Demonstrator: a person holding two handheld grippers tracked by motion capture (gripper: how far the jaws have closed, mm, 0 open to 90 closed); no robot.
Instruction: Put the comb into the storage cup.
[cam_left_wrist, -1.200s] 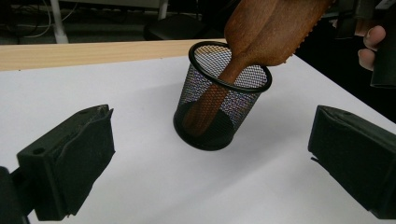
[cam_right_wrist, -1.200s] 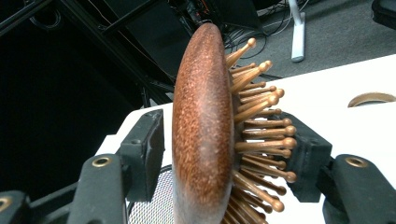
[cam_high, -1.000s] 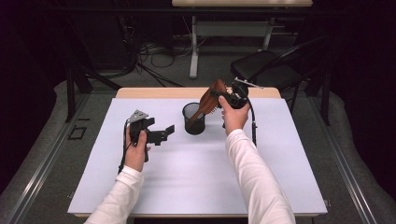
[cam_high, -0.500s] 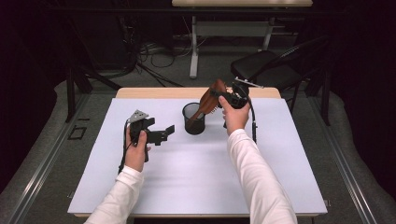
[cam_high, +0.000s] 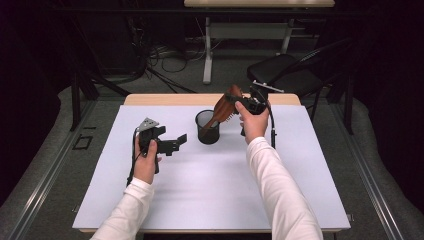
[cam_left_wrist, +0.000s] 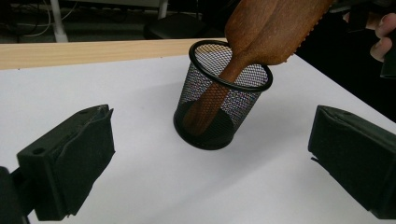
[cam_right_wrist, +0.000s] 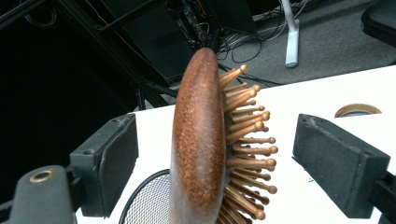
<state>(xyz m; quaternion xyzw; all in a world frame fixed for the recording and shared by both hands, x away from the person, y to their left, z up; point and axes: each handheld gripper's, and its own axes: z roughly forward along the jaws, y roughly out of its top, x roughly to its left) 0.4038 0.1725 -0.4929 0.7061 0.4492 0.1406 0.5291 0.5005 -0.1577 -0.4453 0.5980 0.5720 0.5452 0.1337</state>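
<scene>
Brown wooden hairbrush (cam_high: 223, 111) standing handle-down in black mesh cup (cam_high: 207, 127), placing nearly done. Right gripper (cam_right_wrist: 215, 154) jaws just opening, standing clear of brush head; withdrawing is remaining. Left gripper (cam_left_wrist: 205, 158) waiting wide, holding nothing.

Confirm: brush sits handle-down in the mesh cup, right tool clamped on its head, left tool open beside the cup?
One thing is off: the right tool is not clamped. In the right gripper view its jaws stand clear on both sides of the brush head, having just been opening. The rest holds: handle down in the mesh cup, left tool open beside it.
</scene>
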